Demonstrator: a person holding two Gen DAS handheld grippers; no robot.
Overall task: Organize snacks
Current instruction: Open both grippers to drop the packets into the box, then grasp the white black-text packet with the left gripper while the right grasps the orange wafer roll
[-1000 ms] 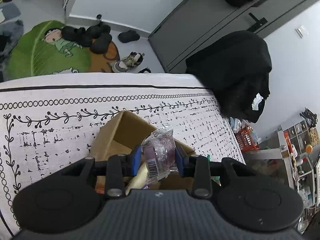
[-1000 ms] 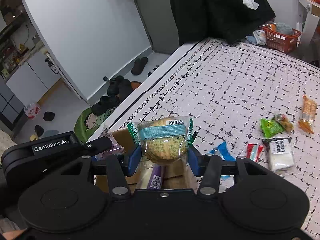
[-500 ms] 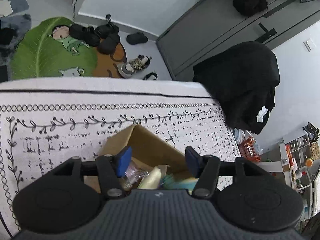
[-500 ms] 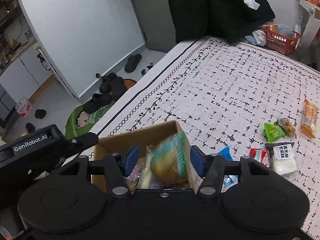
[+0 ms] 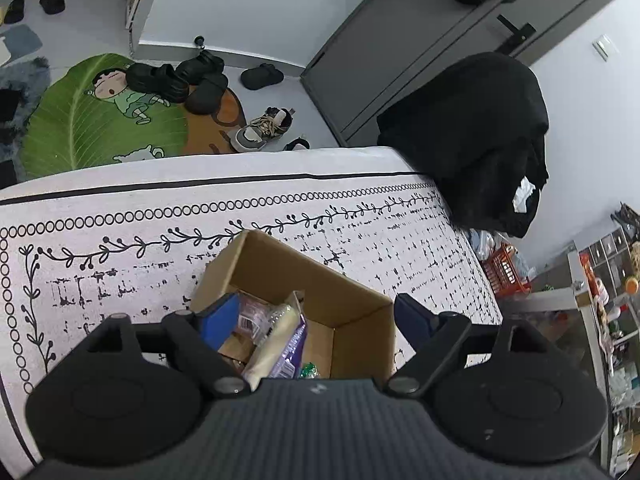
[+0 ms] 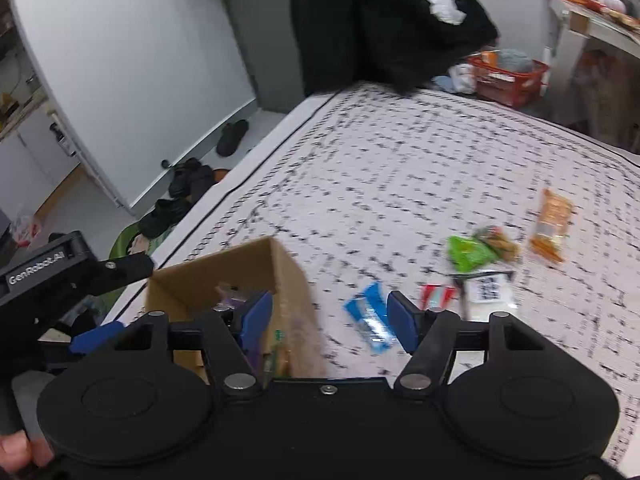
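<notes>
Both sets of tongs were spread wide and held nothing: the left tongs (image 5: 316,316) hung over the open cardboard box (image 5: 352,300), and the right tongs (image 6: 330,314) stood just past the box's right wall, over the blue packet (image 6: 370,318). Each set showed two blue pads. One box sat on the patterned surface (image 5: 120,248) near its edge, and inside it lay several wrapped snacks — a purple-and-cream packet (image 5: 282,346), a clear wrapper with a barcode (image 5: 256,316) and a scrap of green foil (image 5: 308,370); the exact count could not be told. Six loose snacks lay on the surface to the right of the box: the blue packet, a red-and-white packet (image 6: 438,294), a white packet with a dark label (image 6: 490,296), a green packet (image 6: 466,252), a small brownish one (image 6: 498,240) touching it, and an orange packet (image 6: 552,220) farthest out. Motion blur hid their writing. The only readable text was "GenRobot.AI" on the left tool's body (image 6: 38,266). Beyond the surface hung one black coat (image 5: 476,132), and one red basket (image 6: 506,78) stood on the floor.
</notes>
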